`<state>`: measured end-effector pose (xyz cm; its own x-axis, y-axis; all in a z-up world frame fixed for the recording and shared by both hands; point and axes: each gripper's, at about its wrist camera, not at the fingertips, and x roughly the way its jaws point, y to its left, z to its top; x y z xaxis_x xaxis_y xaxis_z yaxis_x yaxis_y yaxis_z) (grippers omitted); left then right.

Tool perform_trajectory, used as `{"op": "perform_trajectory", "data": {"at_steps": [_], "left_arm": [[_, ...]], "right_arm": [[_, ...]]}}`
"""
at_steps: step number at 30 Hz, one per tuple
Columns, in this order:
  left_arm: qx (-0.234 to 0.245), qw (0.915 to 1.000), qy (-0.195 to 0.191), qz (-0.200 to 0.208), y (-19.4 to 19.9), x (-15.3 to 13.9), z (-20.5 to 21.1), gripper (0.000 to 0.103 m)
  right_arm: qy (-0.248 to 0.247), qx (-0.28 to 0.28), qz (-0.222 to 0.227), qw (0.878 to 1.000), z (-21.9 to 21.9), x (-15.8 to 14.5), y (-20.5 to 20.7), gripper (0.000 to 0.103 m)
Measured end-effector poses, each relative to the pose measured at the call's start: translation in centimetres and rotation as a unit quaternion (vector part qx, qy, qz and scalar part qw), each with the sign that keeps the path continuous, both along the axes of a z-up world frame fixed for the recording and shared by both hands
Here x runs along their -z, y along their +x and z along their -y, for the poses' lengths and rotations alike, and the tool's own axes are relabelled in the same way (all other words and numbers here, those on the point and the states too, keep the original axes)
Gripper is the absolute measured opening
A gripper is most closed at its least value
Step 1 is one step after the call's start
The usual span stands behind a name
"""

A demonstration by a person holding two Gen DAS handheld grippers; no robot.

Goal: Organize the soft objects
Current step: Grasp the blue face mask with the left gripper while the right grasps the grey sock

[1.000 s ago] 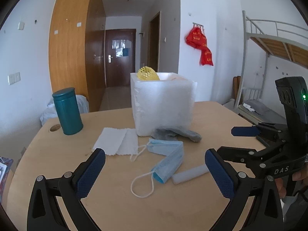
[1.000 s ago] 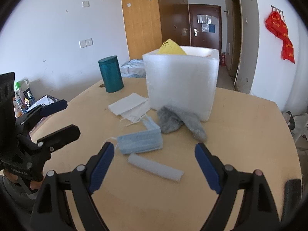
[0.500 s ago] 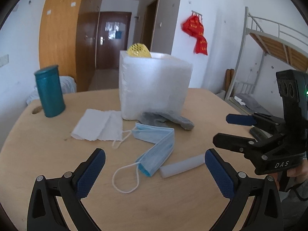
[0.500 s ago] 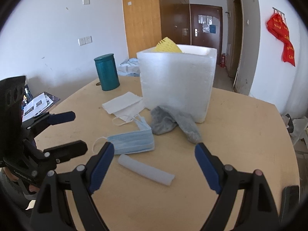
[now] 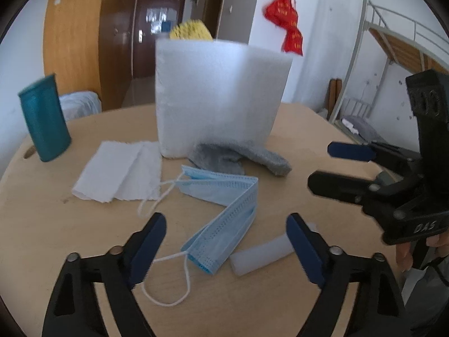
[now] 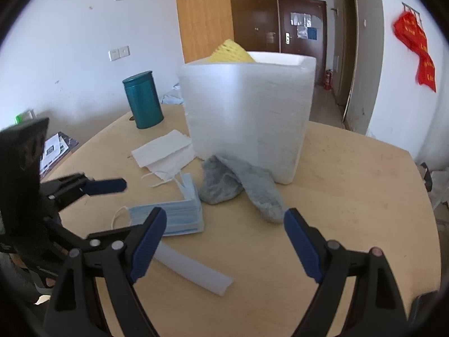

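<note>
While both tools hang above the wooden tabletop [image 5: 42, 224], the left tool [image 5: 226, 241] stands wide and holds nothing, its pads either side of the folded blue face mask [image 5: 221, 221] and the white foam tube [image 5: 261, 255] just beside it. The right tool [image 6: 224, 241] is likewise wide and bare, with the grey sock [image 6: 247, 188] ahead between its pads. That sock lies against the foot of the white foam box [image 6: 247, 118] (a yellow mesh sleeve [image 6: 230, 53] pokes out of its top). Left of the box lie white paper napkins [image 5: 120, 174], and a teal canister [image 5: 45, 118] stands farther off.
</note>
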<state>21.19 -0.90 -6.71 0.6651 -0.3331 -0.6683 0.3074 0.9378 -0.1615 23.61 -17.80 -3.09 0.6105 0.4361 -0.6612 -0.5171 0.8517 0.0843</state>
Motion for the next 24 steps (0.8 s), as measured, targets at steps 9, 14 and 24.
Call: {"op": "perform_trajectory", "data": {"at_steps": [9, 14, 24], "left_arm": [[0.009, 0.9994, 0.023, -0.025, 1.8, 1.5, 1.1, 0.065], [0.003, 0.9985, 0.028, -0.047, 2.7, 2.4, 1.0, 0.037], [0.011, 0.9986, 0.021, -0.047, 2.5, 2.5, 0.6, 0.014]], "right_arm": [[0.022, 0.002, -0.016, 1.0, 1.1, 0.6, 0.9, 0.089], [0.006, 0.008, -0.034, 0.999, 0.9, 1.3, 2.3, 0.089], [-0.041, 0.015, -0.048, 0.998, -0.4, 2.8, 5.4, 0.089]]}}
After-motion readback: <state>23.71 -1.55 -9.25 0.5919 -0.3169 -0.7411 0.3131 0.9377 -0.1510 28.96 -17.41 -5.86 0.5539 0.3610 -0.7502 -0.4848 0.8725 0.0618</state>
